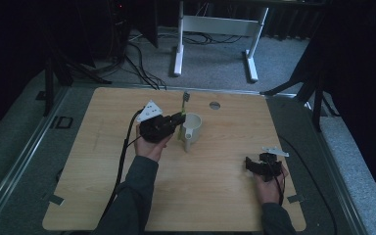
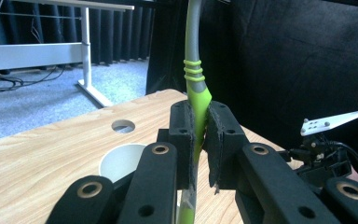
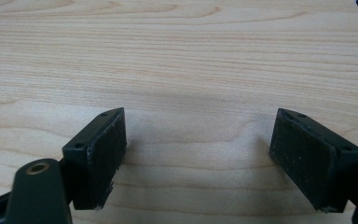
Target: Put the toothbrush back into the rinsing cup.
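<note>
Both grippers are black, with blocky links joined by brass-ringed pivots and small screw holes. The left gripper (image 1: 178, 119) carries a white three-cornered plate dotted with holes; the right gripper (image 1: 248, 163) has a grey one. Black cables trail from each. The jaw pads are flat, dark and scuffed. The person wears dark grey sleeves (image 1: 132, 196).

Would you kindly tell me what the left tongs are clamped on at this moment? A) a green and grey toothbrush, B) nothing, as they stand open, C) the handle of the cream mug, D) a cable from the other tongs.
A: in the left gripper view the left tongs are shut on the green and grey toothbrush, which stands upright beside the mug on the table.
</note>
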